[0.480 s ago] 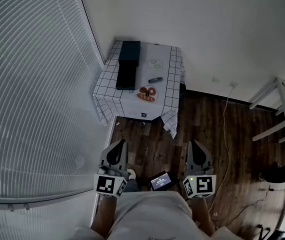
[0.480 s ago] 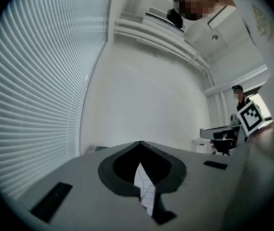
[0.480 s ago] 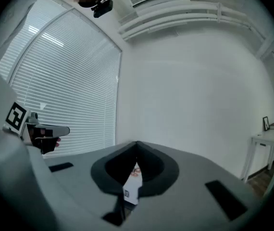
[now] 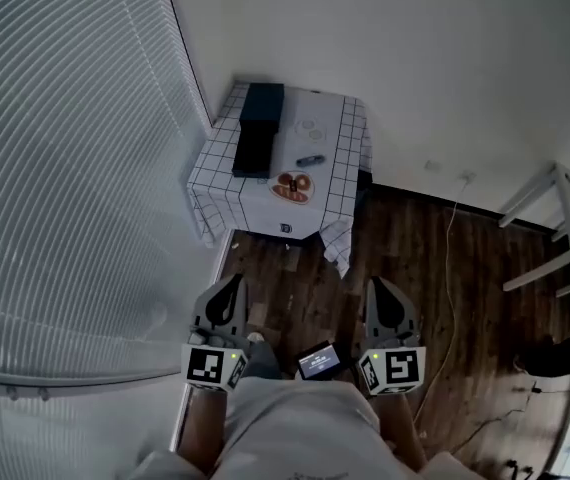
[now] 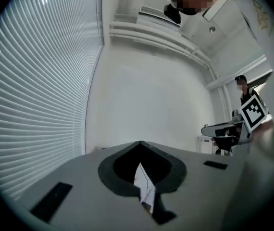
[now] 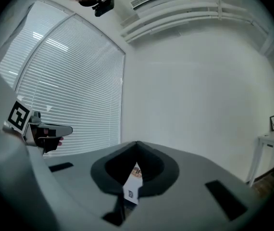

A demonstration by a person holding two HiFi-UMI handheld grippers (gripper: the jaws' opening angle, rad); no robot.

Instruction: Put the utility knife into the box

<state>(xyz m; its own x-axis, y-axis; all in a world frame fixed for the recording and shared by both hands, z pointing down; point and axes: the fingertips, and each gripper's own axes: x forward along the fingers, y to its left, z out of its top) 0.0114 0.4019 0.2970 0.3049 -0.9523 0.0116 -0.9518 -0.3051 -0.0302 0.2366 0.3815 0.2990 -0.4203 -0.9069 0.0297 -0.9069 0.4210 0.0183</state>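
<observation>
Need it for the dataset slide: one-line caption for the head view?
Person stands back from checked-cloth table bearing black box and utility knife; left gripper and right gripper shut, empty.

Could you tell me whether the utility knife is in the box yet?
Out: the utility knife lies on the tablecloth beside the box.

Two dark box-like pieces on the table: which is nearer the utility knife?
The black piece at the front, lying level with the utility knife. The bluish piece lies farther back, beyond the black one.
</observation>
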